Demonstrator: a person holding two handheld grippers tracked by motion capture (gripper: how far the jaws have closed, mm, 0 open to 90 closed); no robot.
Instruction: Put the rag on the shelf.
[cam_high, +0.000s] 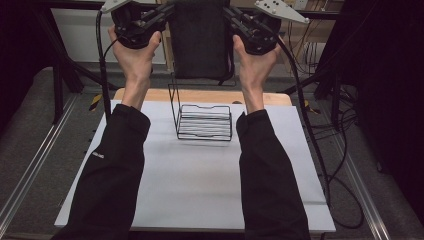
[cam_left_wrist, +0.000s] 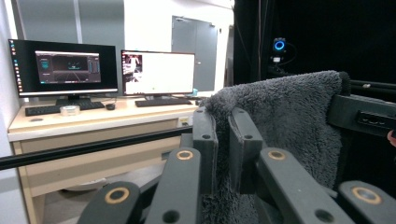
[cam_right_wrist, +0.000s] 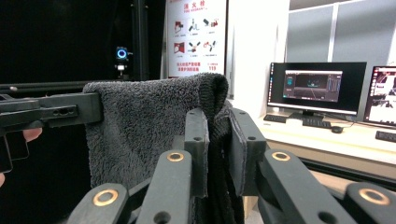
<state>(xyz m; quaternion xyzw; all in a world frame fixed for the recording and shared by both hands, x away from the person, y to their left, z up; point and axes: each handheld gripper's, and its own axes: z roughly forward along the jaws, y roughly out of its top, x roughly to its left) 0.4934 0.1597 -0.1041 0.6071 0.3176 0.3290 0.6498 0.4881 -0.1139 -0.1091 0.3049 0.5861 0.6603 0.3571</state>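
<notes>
Hanging between two raised grippers: one dark grey towel (cam_high: 200, 40), spread flat, held well above the table (cam_high: 200, 185). Left gripper (cam_high: 167, 12) clamps its upper left corner; right gripper (cam_high: 227, 12) clamps its upper right corner, jaws narrow on fabric. Black wire rack (cam_high: 202, 120) stands on the table below.

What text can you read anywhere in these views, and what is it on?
"119": on the wall poster, at its foot; this reading is uncertain.
Red heading and picture captions on the poster: too small to read.
White mark on the left sleeve: blurred, unreadable.
Screens of the monitors on the desk: text too small to read.
Towel, rack and the grippers: no lettering seen.
</notes>
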